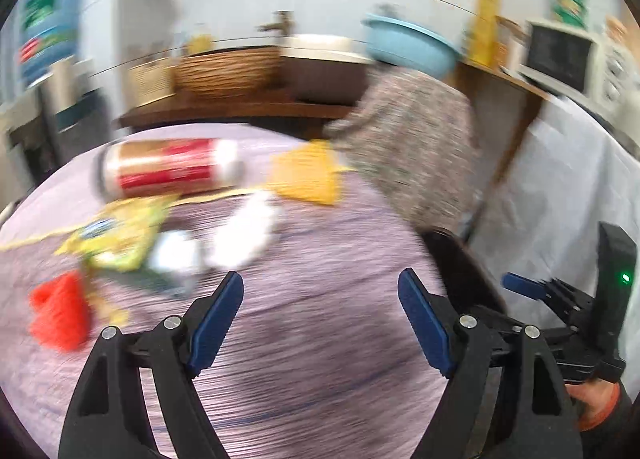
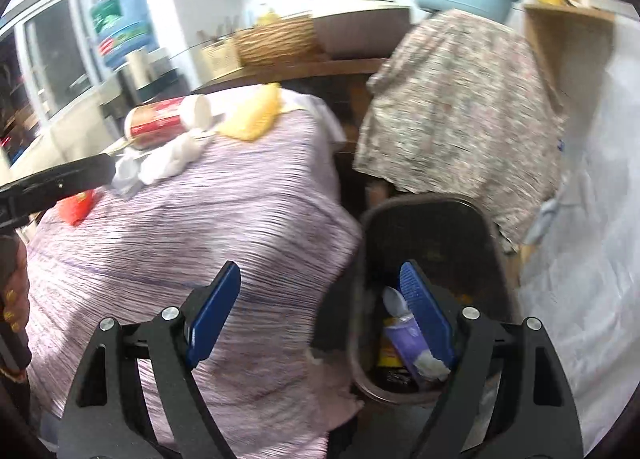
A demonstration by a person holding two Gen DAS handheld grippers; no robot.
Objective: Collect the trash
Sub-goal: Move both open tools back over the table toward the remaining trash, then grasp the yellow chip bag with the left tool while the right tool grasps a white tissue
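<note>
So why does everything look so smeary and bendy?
Left wrist view: the red and white can and yellow wrapper smear sideways from motion blur, though the left claw stays sharp. Right wrist view: less blur, and the fisheye lens makes the striped purple tablecloth bulge; the dark bin sits in shadow.

Table (image 2: 224, 211) fills left and centre in right wrist view; bin (image 2: 436, 219) stands just off its edge at 3 o'clock, holding a spoon (image 2: 394, 301) and wrappers (image 2: 404, 343). On the table's far side, 11 o'clock: can (image 1: 168, 167) lying on its side, tissues (image 1: 244, 231) before it, packet (image 1: 116, 235) at their 9 o'clock. Counter (image 1: 224, 109) behind the table carries a basket (image 1: 228, 69).
</note>
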